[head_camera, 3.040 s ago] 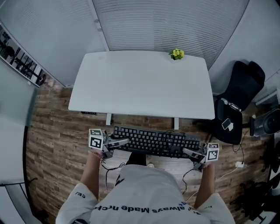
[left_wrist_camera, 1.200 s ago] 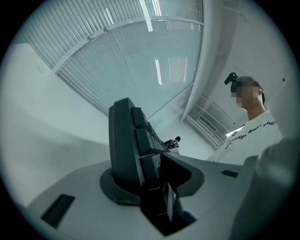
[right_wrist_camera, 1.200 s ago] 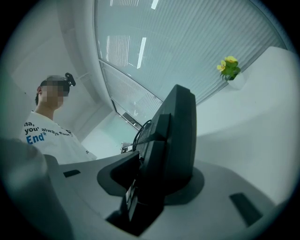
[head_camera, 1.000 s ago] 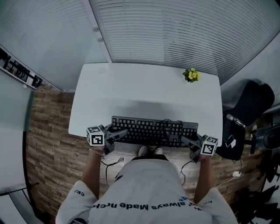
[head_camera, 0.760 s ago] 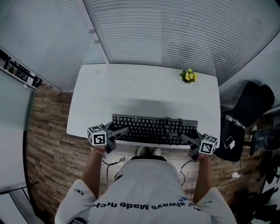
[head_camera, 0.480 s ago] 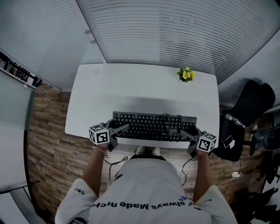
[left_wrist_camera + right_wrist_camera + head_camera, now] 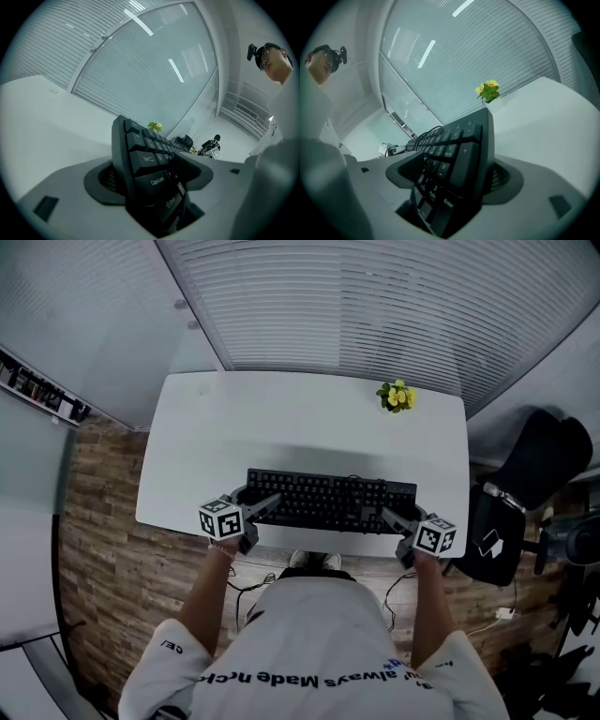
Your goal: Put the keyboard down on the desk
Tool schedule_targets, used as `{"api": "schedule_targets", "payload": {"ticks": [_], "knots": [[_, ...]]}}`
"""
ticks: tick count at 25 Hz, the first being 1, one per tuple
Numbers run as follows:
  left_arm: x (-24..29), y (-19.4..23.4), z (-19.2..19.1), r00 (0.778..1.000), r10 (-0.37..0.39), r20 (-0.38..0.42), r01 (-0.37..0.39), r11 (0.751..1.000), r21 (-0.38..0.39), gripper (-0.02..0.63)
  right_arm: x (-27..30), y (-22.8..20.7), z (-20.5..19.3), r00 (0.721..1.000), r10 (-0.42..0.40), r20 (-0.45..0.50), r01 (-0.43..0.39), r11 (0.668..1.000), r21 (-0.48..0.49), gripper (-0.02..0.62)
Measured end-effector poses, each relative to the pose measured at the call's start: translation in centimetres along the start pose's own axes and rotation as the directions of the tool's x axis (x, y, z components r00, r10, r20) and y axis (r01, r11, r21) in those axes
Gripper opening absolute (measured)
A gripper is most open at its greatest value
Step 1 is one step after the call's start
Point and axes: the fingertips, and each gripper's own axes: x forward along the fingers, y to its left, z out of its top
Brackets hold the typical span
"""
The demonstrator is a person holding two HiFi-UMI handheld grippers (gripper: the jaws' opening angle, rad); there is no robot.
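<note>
The black keyboard [image 7: 328, 501] lies flat on the white desk [image 7: 300, 427], near its front edge. My left gripper [image 7: 267, 505] is at the keyboard's left end and my right gripper [image 7: 392, 517] at its right end. In the left gripper view the keyboard's left end [image 7: 140, 161] stands between the jaws, which are opening, with a gap at the outer pad. In the right gripper view the number-pad end [image 7: 459, 159] sits the same way between jaws that are opening. A cable runs off the keyboard's back edge.
A small pot of yellow flowers [image 7: 395, 396] stands at the desk's far right corner. A black office chair [image 7: 539, 465] and a dark bag [image 7: 487, 535] are to the right of the desk. Window blinds run behind the desk, above a wood floor.
The keyboard has gone forward from in front of the desk onto the desk top, both grippers moving with it. Over the last second it settled a little further in.
</note>
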Motion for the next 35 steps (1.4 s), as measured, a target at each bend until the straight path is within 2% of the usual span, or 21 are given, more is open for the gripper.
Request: {"api": "schedule_targets", "payload": {"ticks": [10,20,35], "knots": [[2.8,4.0,-1.8,0.994,0.103,-0.026,-0.104,0.994,-0.027,0.360,1.6,-3.6,-0.8,0.993,-0.107,-0.040,0.108,0.993,0.046,0.408],[4.3,7.1,-3.0,0.983,0.170,-0.062,-0.173,0.984,-0.046,0.377,3.4,-5.6,-0.8,0.981,-0.178,-0.074,0.183,0.981,0.061,0.431],[5.3,10.6,-3.5,0.952,0.287,-0.103,-0.288,0.958,0.007,0.400,5.6,-7.6,-1.4,0.957,-0.265,-0.118,0.275,0.958,0.078,0.453]]}}
